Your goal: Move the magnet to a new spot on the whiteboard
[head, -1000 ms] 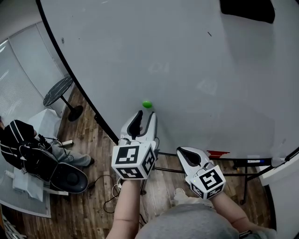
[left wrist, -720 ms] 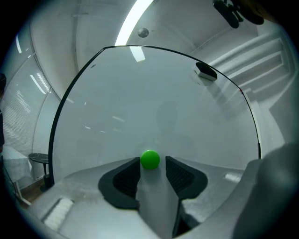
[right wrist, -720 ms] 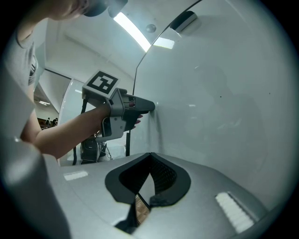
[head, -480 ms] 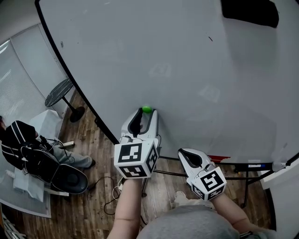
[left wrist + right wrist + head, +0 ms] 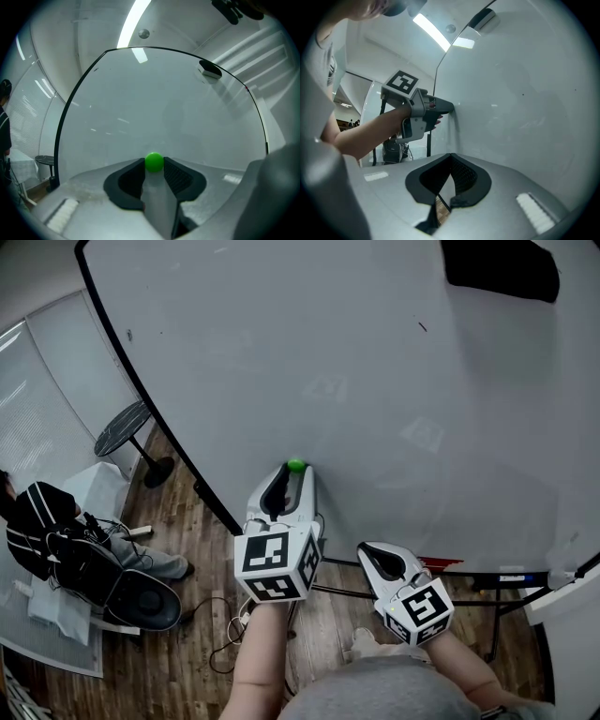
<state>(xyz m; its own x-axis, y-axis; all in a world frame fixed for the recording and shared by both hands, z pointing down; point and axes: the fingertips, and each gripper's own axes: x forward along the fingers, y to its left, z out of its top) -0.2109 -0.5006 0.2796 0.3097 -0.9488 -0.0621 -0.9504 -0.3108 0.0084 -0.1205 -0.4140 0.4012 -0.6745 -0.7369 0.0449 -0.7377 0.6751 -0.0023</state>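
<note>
Head view, far left: a seated person (image 5: 42,531) in a dark striped top, on the wood floor (image 5: 192,549). A round side table (image 5: 120,426) stands just beside them, near the board's left edge.

The whiteboard (image 5: 394,381) is upright with a black frame. It fills most of the view and is mostly blank. There is a dark shape (image 5: 502,263) at the top right of the view; can't tell what it is.

The left claw (image 5: 294,472) is held level with its tips against the board face, in the lower left part of the board. The green magnet (image 5: 153,161) is on the board, right between the tips of this claw. The left gripper view shows both black pads touching the magnet's sides, so the claw is pinching it at the very tips. The jaws have just been closing in on it. A bare forearm is behind the claw's marker cube.

The right claw (image 5: 450,158) is lower and to the right. It is near the left one but apart from it, and points toward the board. Its pads are pressed together at the tips with nothing between them. Can't tell if it touches the board.

The right gripper view also shows the left claw side-on, with its nose on the board.
</note>
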